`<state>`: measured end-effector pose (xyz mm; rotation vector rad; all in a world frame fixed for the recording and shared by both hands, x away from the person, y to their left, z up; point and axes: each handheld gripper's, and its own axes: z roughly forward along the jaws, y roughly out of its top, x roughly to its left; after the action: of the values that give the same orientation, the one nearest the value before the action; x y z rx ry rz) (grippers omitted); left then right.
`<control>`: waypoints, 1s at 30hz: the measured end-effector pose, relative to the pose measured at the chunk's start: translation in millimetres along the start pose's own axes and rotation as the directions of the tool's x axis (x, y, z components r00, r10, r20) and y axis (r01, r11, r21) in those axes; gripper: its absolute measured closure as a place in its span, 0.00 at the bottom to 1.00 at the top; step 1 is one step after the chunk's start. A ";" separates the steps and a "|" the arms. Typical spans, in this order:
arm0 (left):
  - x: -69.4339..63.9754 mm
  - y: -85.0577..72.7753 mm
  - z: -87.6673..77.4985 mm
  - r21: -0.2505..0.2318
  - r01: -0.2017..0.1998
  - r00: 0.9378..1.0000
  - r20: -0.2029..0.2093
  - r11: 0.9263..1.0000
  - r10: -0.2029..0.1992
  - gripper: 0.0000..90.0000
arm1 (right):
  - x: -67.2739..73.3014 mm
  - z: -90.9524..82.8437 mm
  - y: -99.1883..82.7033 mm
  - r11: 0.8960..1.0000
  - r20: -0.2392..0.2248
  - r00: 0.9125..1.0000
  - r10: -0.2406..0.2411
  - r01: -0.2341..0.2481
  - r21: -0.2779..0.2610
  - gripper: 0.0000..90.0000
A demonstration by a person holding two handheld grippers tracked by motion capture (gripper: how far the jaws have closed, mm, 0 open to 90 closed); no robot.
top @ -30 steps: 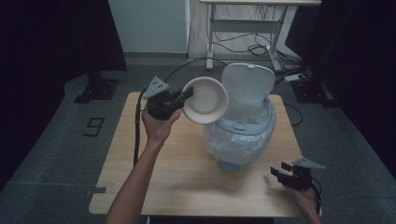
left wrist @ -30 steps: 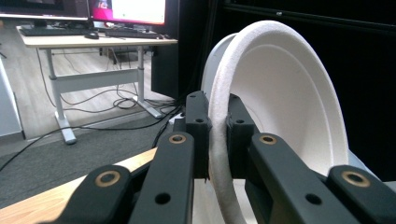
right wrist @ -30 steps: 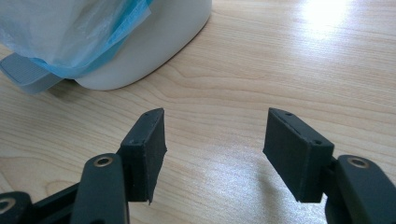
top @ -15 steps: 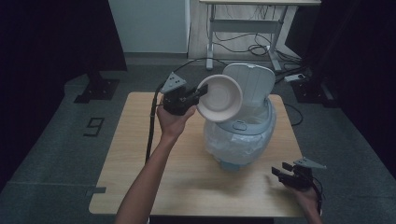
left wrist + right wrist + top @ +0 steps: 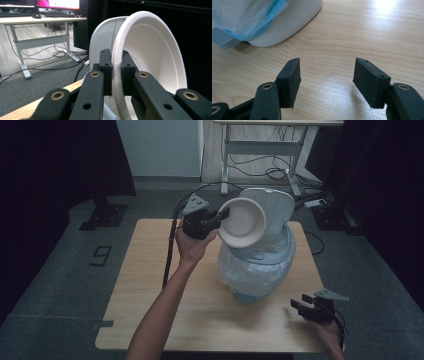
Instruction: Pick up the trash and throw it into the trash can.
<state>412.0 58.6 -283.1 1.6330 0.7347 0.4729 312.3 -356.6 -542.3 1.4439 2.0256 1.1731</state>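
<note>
A white foam bowl (image 5: 243, 222) hangs tilted on its side above the open bin, and my left gripper (image 5: 215, 220) is shut on its rim. In the left gripper view the two jaws pinch the bowl's rim (image 5: 116, 75), with the bin's raised white lid (image 5: 102, 47) just behind it. The small white bin (image 5: 257, 270), lined with a pale blue bag, stands at the middle right of the wooden table (image 5: 150, 270). My right gripper (image 5: 302, 308) rests low at the table's front right corner, open, with nothing between its jaws; its own view (image 5: 325, 82) looks at bare wood beside the bin's base (image 5: 287, 22).
A black cable (image 5: 170, 250) trails from the left gripper across the table's left half. Behind the table are a white desk frame (image 5: 260, 150) with loose cables on the floor and dark curtains on both sides.
My left gripper has carried the bowl rightward, from left of the bin to in front of its raised lid over the opening. The right gripper has stayed where it was.
</note>
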 end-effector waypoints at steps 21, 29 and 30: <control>-10.8 8.0 39.3 0.013 -0.033 0.999 0.026 0.999 0.033 0.92 | -1.9 0.5 -1.6 1.000 0.006 1.000 0.009 -0.009 0.008 0.43; -17.6 11.1 55.6 0.034 -0.068 0.997 0.028 0.997 0.067 0.92 | -2.1 -0.7 -1.2 1.000 0.006 1.000 0.011 -0.011 0.002 0.43; -18.2 11.4 57.4 0.036 -0.069 0.997 0.029 0.997 0.067 0.92 | -2.3 -0.8 -1.2 1.000 0.007 1.000 0.013 -0.013 0.002 0.43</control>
<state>439.6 4.0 -281.4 1.6998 0.6720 0.4868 311.9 -359.2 -543.2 1.4621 2.0167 1.1701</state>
